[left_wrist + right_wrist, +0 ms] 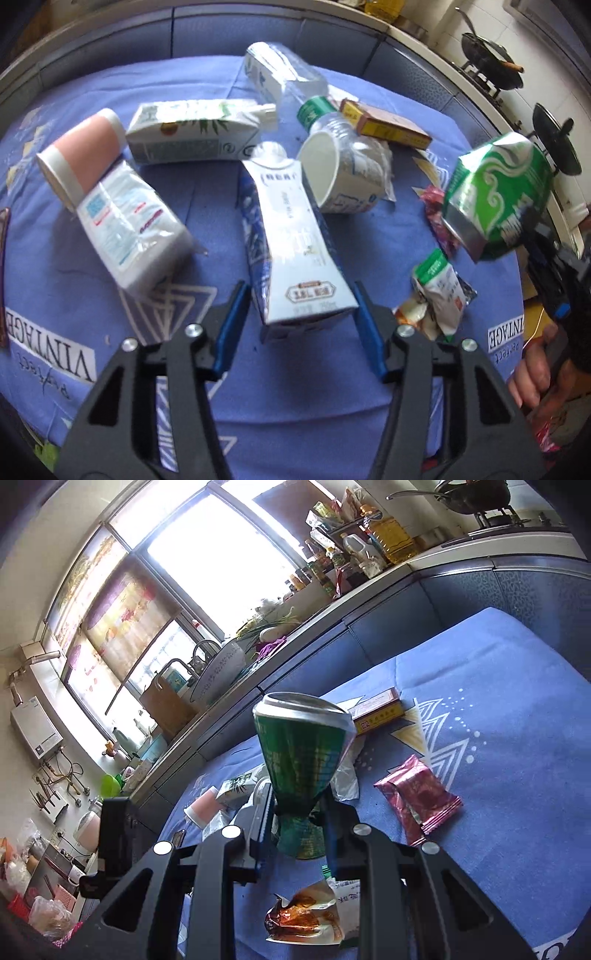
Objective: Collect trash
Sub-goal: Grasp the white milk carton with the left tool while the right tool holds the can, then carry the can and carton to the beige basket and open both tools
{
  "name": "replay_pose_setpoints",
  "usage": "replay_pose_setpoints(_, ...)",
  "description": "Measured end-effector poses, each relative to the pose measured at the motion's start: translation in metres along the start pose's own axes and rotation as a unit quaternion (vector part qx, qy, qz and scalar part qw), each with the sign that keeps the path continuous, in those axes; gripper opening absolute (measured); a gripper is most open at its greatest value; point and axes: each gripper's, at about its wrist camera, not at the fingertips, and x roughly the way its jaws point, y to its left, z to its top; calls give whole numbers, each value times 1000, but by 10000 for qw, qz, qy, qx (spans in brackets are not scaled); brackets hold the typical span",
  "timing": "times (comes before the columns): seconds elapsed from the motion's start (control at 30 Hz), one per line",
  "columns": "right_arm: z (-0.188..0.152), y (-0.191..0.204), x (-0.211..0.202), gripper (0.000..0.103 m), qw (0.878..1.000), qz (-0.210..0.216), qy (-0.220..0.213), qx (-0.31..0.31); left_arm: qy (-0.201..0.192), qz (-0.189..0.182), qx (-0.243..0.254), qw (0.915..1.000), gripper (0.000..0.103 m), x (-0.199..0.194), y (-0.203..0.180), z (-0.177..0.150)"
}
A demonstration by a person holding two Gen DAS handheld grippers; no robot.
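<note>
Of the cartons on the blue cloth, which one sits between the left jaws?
The blue-and-white squashed milk carton, its base end between the jaws. The green-leaf carton and the clear-wrapped white carton lie farther off.

Bare cloth (207,218) flanks the carton (291,236) — litter crowds beyond.

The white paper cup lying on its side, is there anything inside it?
The white paper cup shows only a bare white inside wall through its open mouth, nothing else. Its very bottom is hidden. A clear plastic bottle lies right behind it.
</note>
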Motion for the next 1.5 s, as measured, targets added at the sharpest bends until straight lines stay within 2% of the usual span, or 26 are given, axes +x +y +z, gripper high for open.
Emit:
replay_pose_setpoints(0.07,1,-12,-6,25,9998,85,4,186,-44,-233,118,9996,53,-13,-10,-9)
replay_pose_setpoints(0.23,2,-33,-24,25,9990,89,-72,433,-126,-177,428,9988,50,-36,-36,-6)
replay_pose_setpoints(0.37,6,-38,-37,25,9988,143,-187,433,-389,-171,482,9979,49,-56,-45,12)
replay_pose_setpoints(0.53,16,-44,-53,25,9982,222,-320,465,-613,-357,566,9959,48,-77,-61,37)
replay_pose_setpoints(0.73,36,-61,-91,25,9955,10,-814,484,-712,-682,1121,9888,48,-84,-116,74)
replay_pose_setpoints(0.8,43,-76,-111,25,9926,-183,-1066,544,-701,-839,1465,9831,48,-77,-152,87)
replay_pose_setpoints(0.9,50,-105,-148,25,9848,-729,-1455,612,-645,-1125,2033,9705,48,-60,-216,101)
replay_pose_setpoints(1.1,40,-176,-211,25,9543,-2262,-1799,763,-343,-2050,2754,9386,48,7,-357,119)
replay_pose_setpoints(1.23,19,-223,-225,25,9280,-3229,-1615,916,-58,-2392,2956,9249,48,67,-436,114)
replay_pose_setpoints(1.3,6,-242,-223,25,9168,-3592,-1459,955,23,-2396,3095,9202,48,97,-467,103)
replay_pose_setpoints(1.4,-13,-269,-217,25,9082,-3864,-1170,1099,158,-2295,3330,9144,48,138,-506,82)
replay_pose_setpoints(1.5,-31,-291,-207,25,9020,-3999,-917,1349,434,-2202,3368,9144,49,177,-526,63)
